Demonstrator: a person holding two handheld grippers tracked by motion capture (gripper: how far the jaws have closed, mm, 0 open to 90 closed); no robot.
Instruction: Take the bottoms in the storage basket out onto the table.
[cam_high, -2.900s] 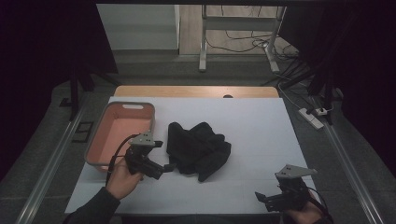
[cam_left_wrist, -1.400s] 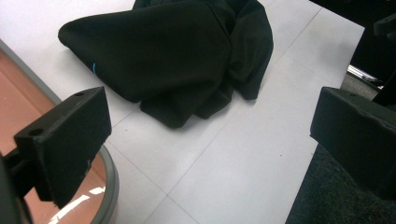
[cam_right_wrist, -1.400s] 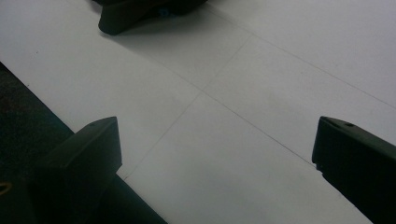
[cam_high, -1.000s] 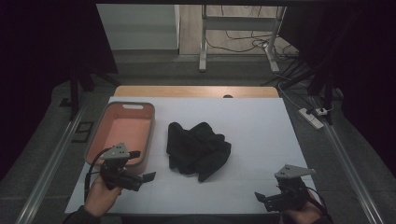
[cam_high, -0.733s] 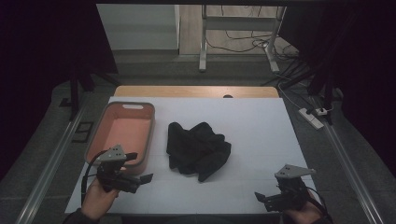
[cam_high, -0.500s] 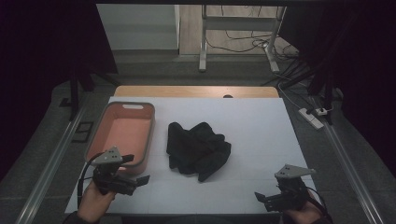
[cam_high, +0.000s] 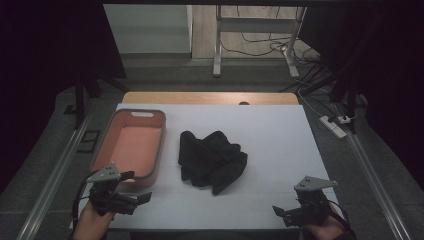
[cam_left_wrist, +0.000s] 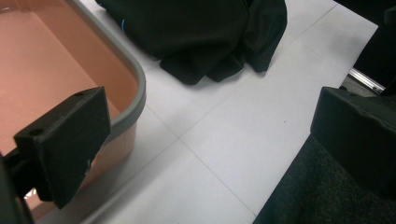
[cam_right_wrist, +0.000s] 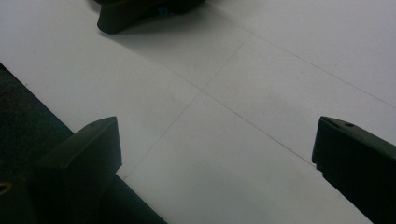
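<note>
Lying crumpled mid-table, black cloth (cam_high: 212, 160) untouched, both grippers wide and empty.

Cloth sits on the white table (cam_high: 270, 130), bunched in a heap, just right of the pink tub (cam_high: 131, 145) with a strip of bare table between them. In the left gripper view the cloth (cam_left_wrist: 196, 32) is beyond the jaws, the tub's grey rim (cam_left_wrist: 133, 79) by the near-side jaw. Left gripper (cam_high: 135, 199) is near-left of the cloth, by the tub's near corner, jaws spread wide, nothing between them. Right gripper (cam_high: 282, 212) is near-right of the cloth, well apart from it at the table's near edge, jaws spread wide over bare table, cloth edge (cam_right_wrist: 140, 11) far ahead.
</note>
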